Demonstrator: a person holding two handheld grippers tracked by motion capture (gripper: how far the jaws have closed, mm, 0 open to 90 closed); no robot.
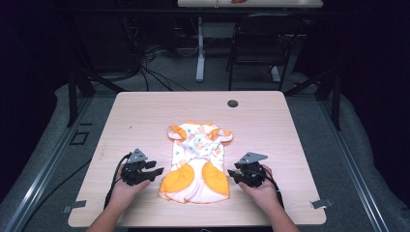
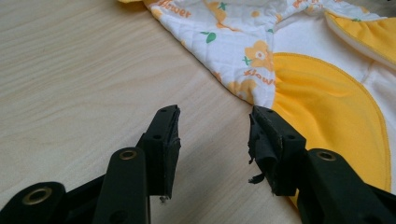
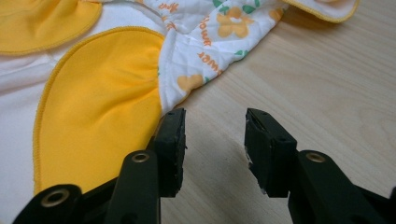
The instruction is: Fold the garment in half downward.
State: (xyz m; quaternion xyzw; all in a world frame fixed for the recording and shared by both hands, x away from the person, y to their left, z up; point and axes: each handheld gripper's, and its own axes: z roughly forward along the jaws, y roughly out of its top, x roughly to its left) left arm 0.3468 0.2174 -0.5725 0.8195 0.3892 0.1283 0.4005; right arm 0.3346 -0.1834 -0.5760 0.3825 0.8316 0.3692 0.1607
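While both claws rest on the table (image 1: 145,111) — left gripper (image 1: 155,172) and right gripper (image 1: 233,173) spread, empty — the baby garment (image 1: 198,159) lies between them.

The baby garment (image 1: 198,162) is white, printed with orange flowers, small green leaves and orange lettering, and it carries plain orange-yellow panels at its near end and orange trim at its far sleeves. It lies on a pale wood-grain table (image 1: 270,125). Both grippers, left (image 1: 153,173) and right (image 1: 233,175), are black with grey plates on top.
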